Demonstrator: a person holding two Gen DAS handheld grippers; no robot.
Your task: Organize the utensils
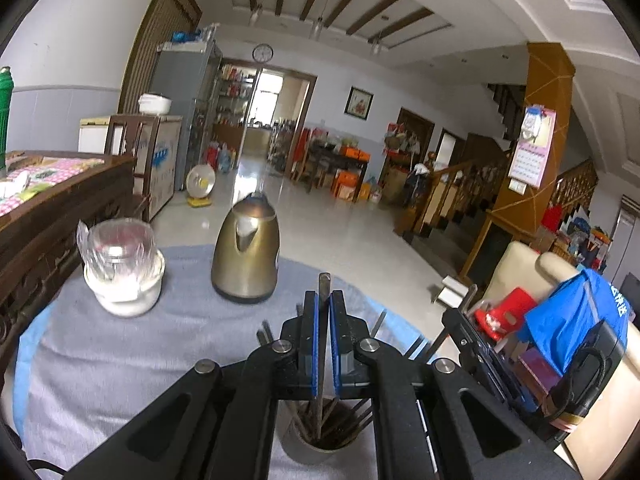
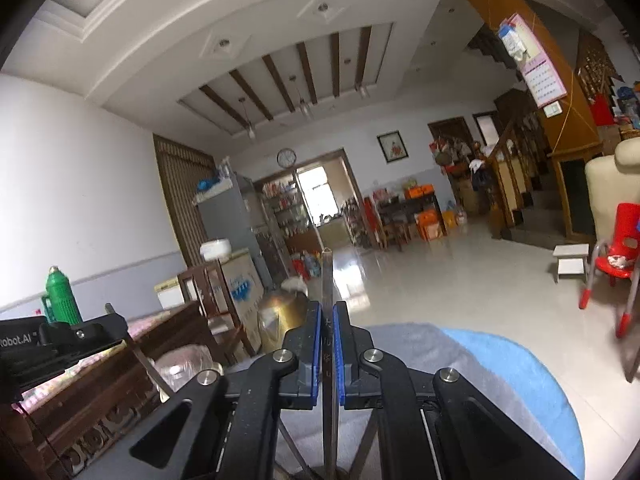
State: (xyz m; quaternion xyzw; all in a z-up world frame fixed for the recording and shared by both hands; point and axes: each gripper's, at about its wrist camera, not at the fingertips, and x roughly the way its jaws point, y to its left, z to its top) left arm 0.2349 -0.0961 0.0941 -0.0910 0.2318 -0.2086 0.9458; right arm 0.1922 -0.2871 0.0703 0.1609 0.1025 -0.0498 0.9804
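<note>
**Both grippers clamped on chopsticks above the holder**

Our left gripper [image 1: 324, 300] has its blue-padded fingers [image 1: 313, 332] drawn together on a single dark chopstick [image 1: 324, 285], which stands upright between the pads with its square tip poking out past the fingertips. Its lower end runs down into the chopstick holder [image 1: 316, 446], a pale cylindrical cup sitting on the table right under the gripper body, with a bundle of other dark chopsticks leaning in it. More chopstick ends fan out to either side behind the fingers.

Our right gripper [image 2: 328, 312] is likewise closed on a chopstick [image 2: 327, 276], this one lighter, metallic-looking, with small characters printed along its shaft between the pads. It stands upright too and reaches well past the fingertips. Its bottom end goes down toward a rim at the bottom edge of the right wrist view; we cannot tell how deep it sits.

In the left wrist view the right gripper's body appears just to the right, at the table's edge.

Farther out on the round table, covered in a grey cloth [image 1: 120, 360] over blue, a brass-coloured electric kettle [image 1: 246, 254] stands beyond the left gripper. To its left sits a white bowl [image 1: 126, 292] with an upturned, plastic-wrapped glass on top. A dark carved wooden cabinet [image 1: 52, 216] borders the table on the far left, and a red plastic chair [image 2: 618, 256] stands on the tiled floor to the right.
</note>
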